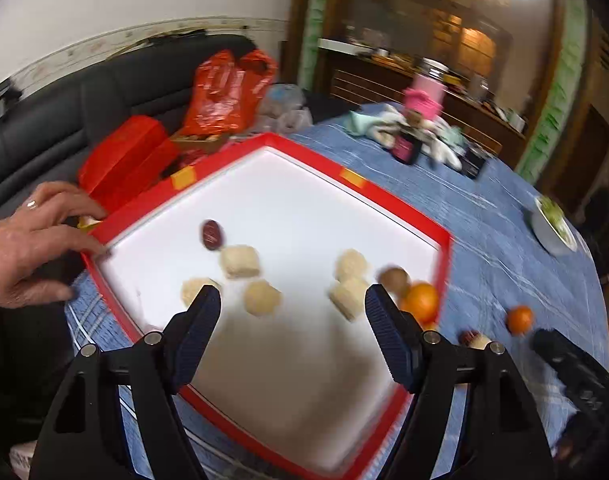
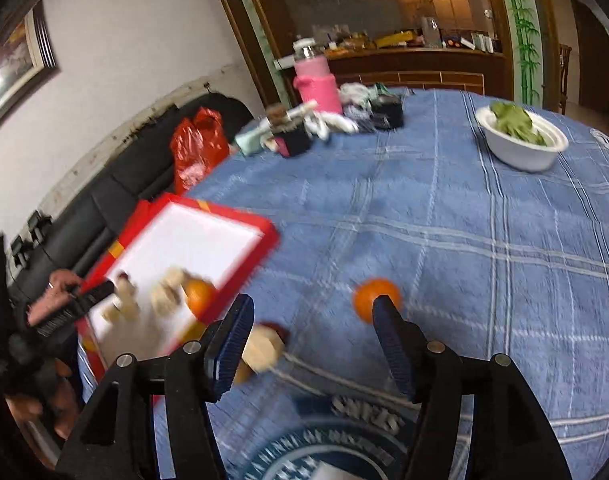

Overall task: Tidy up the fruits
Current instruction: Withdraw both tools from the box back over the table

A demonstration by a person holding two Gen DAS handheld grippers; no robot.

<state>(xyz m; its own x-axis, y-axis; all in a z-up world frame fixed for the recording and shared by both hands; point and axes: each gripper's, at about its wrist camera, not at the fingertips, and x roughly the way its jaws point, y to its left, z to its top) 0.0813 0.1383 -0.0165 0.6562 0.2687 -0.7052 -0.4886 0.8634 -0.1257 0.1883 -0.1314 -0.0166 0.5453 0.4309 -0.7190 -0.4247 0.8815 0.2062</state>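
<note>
A red-rimmed white tray [image 1: 396,204] lies on the blue checked tablecloth. In it lie several pale pastry pieces [image 1: 239,261], a dark red fruit [image 1: 212,234], a brown fruit [image 1: 394,280] and an orange [image 1: 421,302] near the right rim. My left gripper [image 1: 292,300] hovers open and empty over the tray. A second orange [image 2: 374,298] lies on the cloth, and a pale piece with a red fruit [image 2: 264,346] lies near the tray. My right gripper [image 2: 312,312] is open and empty above the cloth between them. The tray also shows in the right wrist view [image 2: 260,236].
A white bowl of greens [image 2: 522,138] stands at the far right. A pink flask [image 2: 318,84] and clutter sit at the table's far edge. A red bag [image 1: 228,92] and red box [image 1: 124,156] lie on the black sofa. A bare hand [image 1: 32,240] touches the tray's left corner.
</note>
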